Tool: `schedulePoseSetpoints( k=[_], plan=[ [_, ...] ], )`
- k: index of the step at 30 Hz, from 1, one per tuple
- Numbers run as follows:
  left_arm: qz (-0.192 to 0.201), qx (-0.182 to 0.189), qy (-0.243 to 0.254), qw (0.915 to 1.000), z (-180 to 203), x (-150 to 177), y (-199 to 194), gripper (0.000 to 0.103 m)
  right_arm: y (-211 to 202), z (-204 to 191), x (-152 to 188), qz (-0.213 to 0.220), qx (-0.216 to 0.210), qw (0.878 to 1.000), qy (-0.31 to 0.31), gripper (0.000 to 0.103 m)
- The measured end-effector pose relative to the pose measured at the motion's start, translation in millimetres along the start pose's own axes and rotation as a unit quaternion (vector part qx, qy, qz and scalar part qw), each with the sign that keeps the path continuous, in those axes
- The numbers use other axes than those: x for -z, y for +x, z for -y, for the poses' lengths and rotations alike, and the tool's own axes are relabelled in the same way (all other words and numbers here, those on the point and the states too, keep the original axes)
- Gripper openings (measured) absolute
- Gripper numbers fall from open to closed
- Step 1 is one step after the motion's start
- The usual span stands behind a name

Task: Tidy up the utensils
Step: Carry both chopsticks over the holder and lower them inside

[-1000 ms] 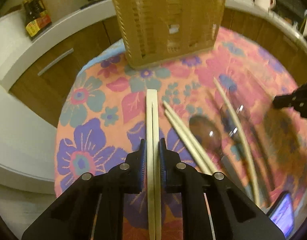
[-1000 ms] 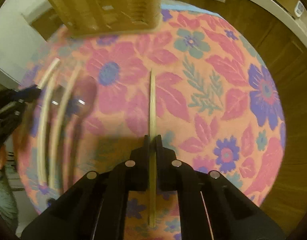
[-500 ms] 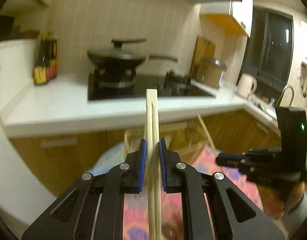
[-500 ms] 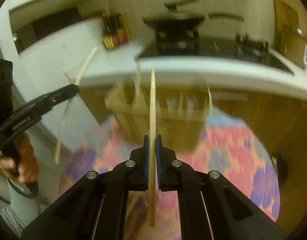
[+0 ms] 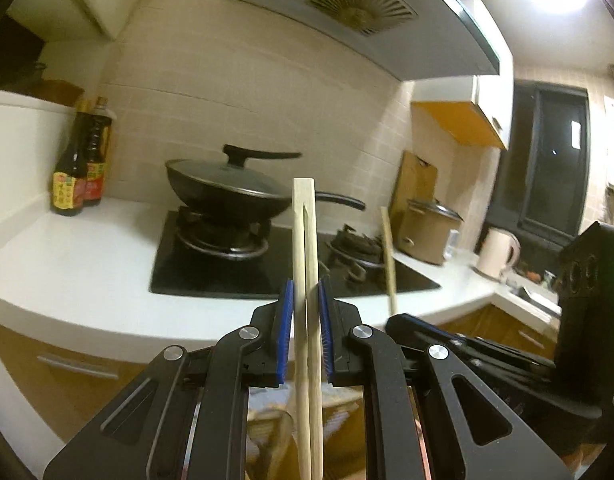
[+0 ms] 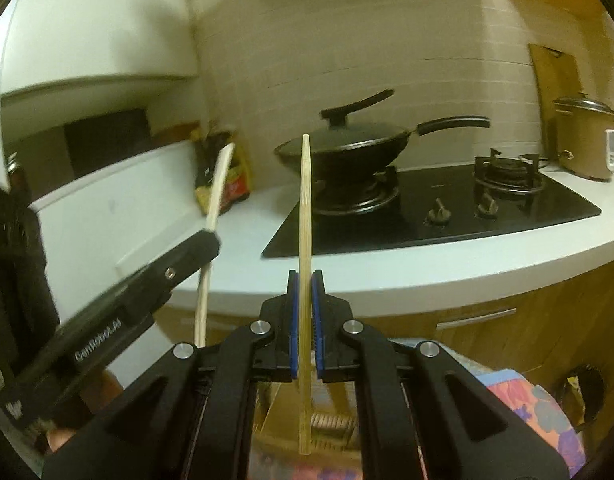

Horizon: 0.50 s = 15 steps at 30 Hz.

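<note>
My left gripper is shut on a pair of pale wooden chopsticks, held upright and pointing up. My right gripper is shut on a single chopstick, also upright. The right gripper with its chopstick shows in the left wrist view, close on the right. The left gripper with its chopsticks shows in the right wrist view, on the left. The wicker utensil basket lies below the right gripper, mostly hidden; a blurred part of it shows under the left one.
A white counter carries a black hob with a lidded wok, two sauce bottles, a rice cooker and a kettle. The floral tablecloth shows at lower right.
Both grippers have tilted up from the table and risen with their chopsticks. The views went from the floral table to the kitchen wall. The two grippers have come closer together over the basket.
</note>
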<state>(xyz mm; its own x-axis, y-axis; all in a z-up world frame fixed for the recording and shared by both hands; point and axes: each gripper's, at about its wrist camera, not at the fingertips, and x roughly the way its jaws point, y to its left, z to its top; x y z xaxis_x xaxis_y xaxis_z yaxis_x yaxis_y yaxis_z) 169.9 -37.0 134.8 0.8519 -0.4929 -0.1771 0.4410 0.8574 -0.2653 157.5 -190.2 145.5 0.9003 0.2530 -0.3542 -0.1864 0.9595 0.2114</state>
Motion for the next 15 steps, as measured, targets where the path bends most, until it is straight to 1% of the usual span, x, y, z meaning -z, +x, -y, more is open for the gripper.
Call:
schedulePoseSetpoints(
  k=[3, 7, 9, 12, 15],
  plan=[
    [0.016, -0.002, -0.016, 0.9998, -11, 7, 5, 0.011, 6, 5, 3, 0.027, 0.025, 0.999, 0.001, 0.004],
    [0.03, -0.012, -0.014, 0.9994, -19, 16, 8, 0.012, 16, 8, 14, 0.035, 0.027, 0.999, 0.013, 0.004],
    [0.031, -0.015, -0.004, 0.9994, -19, 21, 6, 0.012, 16, 10, 21, 0.042, 0.024, 0.999, 0.017, 0.005],
    [0.024, -0.014, 0.006, 0.9996, -20, 26, 2, 0.022, 12, 11, 28, 0.03, 0.014, 0.999, 0.02, 0.005],
    [0.014, -0.013, 0.007, 0.9998, -23, 30, -7, 0.023, 3, 13, 36, 0.02, 0.01, 1.0, 0.019, 0.011]
  ],
)
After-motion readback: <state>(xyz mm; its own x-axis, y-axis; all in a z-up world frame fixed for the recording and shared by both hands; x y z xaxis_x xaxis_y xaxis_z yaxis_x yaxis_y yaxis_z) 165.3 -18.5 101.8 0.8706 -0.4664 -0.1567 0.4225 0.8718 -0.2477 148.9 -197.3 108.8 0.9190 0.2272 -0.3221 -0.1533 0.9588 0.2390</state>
